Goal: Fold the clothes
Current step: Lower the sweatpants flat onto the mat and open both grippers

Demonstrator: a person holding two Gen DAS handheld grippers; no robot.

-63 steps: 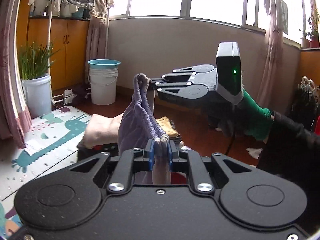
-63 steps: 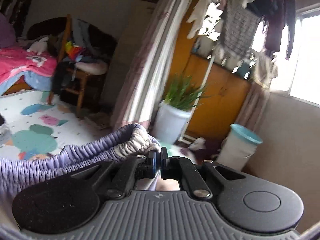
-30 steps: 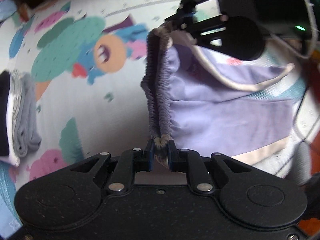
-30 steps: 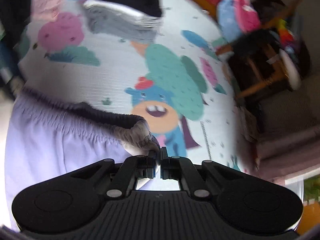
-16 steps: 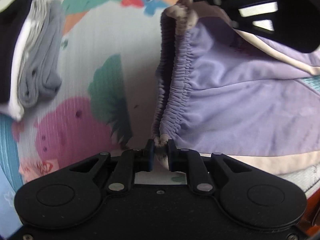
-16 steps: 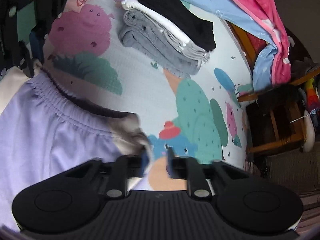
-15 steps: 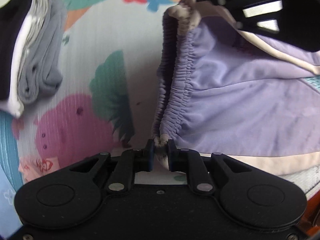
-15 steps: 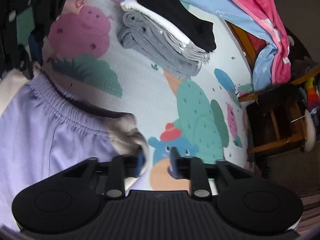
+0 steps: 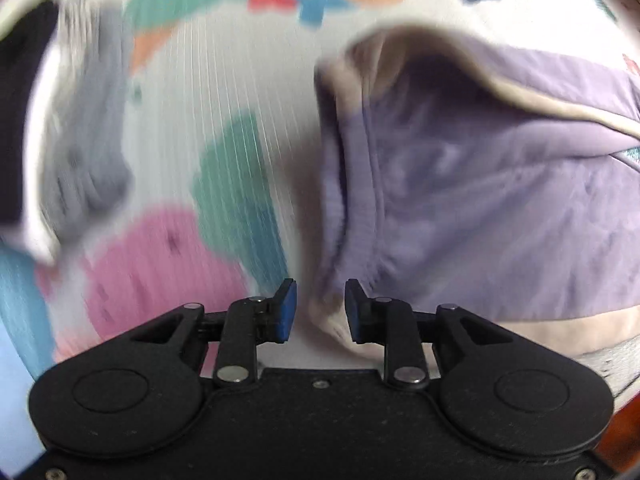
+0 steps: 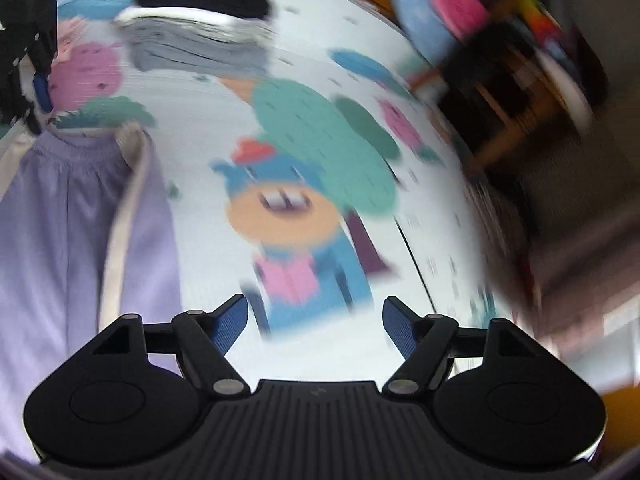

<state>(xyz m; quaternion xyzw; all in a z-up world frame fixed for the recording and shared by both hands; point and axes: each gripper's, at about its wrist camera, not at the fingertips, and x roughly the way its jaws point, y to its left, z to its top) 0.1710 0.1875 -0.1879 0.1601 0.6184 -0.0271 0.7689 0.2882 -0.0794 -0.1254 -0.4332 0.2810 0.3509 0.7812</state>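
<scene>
Lilac shorts [image 9: 480,200] with a cream waistband and side stripes lie on the cartoon play mat [image 9: 224,100]. My left gripper [image 9: 320,312] points down over their near waistband corner. Its jaws are opening; the corner lies loose between the blue pads [image 9: 286,312], which do not press on it. In the right wrist view the shorts [image 10: 72,220] lie at the left, and my right gripper [image 10: 316,316] hovers over bare mat [image 10: 400,260] to their right. Its jaws are opening wide with nothing between them. The left gripper [image 10: 40,88] shows at the upper left edge there.
A folded stack of grey, white and black clothes [image 9: 60,140] lies on the mat left of the shorts; it is also in the right wrist view [image 10: 200,40]. Pink and blue bedding [image 10: 440,4] and a wooden chair [image 10: 520,92] stand beyond the mat's far edge.
The right gripper let go of the far waistband corner, opened wide and swung right, away from the shorts. The left jaws parted and the waistband settled onto the mat.
</scene>
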